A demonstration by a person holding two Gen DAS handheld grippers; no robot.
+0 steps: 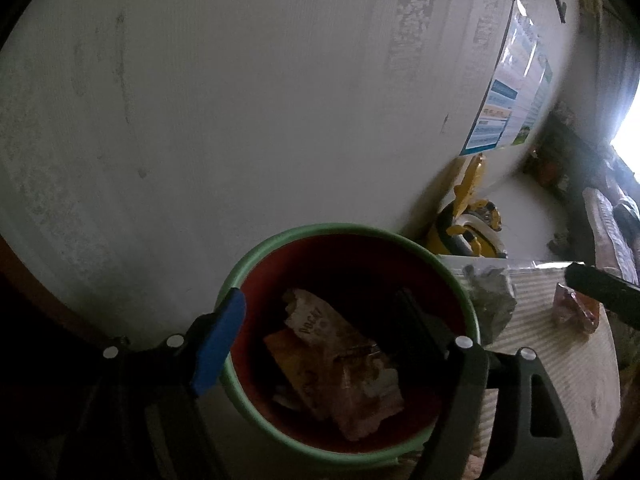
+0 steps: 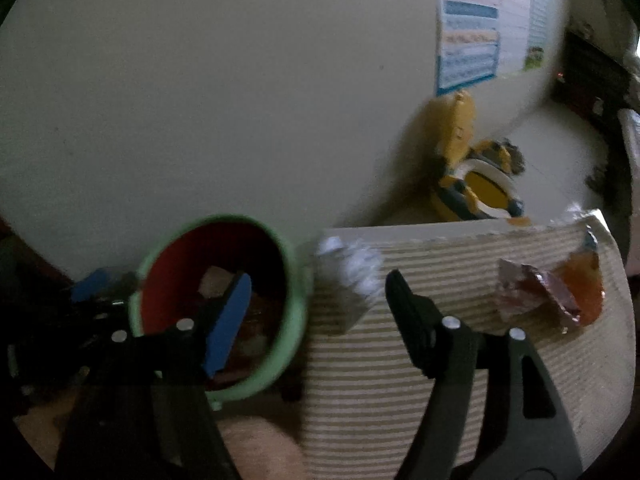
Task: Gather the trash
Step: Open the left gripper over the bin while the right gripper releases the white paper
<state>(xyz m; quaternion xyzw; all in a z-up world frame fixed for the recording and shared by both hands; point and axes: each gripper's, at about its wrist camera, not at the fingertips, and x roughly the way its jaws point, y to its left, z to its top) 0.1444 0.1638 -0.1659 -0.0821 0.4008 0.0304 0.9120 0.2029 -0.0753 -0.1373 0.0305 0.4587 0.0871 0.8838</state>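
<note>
Green-rimmed bin (image 1: 348, 236) with a red inside sits right under the left gripper (image 1: 316, 320), whose jaws are spread wide over the opening with nothing between them. Several wrappers (image 1: 340, 364) already lie at the bottom, one pale with lettering on it.

What's left is on the striped mat (image 2: 400, 380) to the right of the bin. A crumpled silver wrapper (image 2: 352, 268) sits just beside the bin's rim, and a reddish-orange wrapper (image 2: 552, 292) lies further right near the mat's far corner, with its long side running roughly across the view.

The right gripper (image 2: 316, 296) is clearly the nearer hand — it hangs over the mat with its jaws apart and empty, and the silver wrapper lies just ahead between its fingers. So that piece looks like the natural next grab, a short reach forward and down.

Hard to make out: the right view is blurry, so the silver wrapper's shape is mush. A scrap at the mat's back edge could be more trash — can't tell. The bin's near wall is cut off behind the left gripper's body.
</note>
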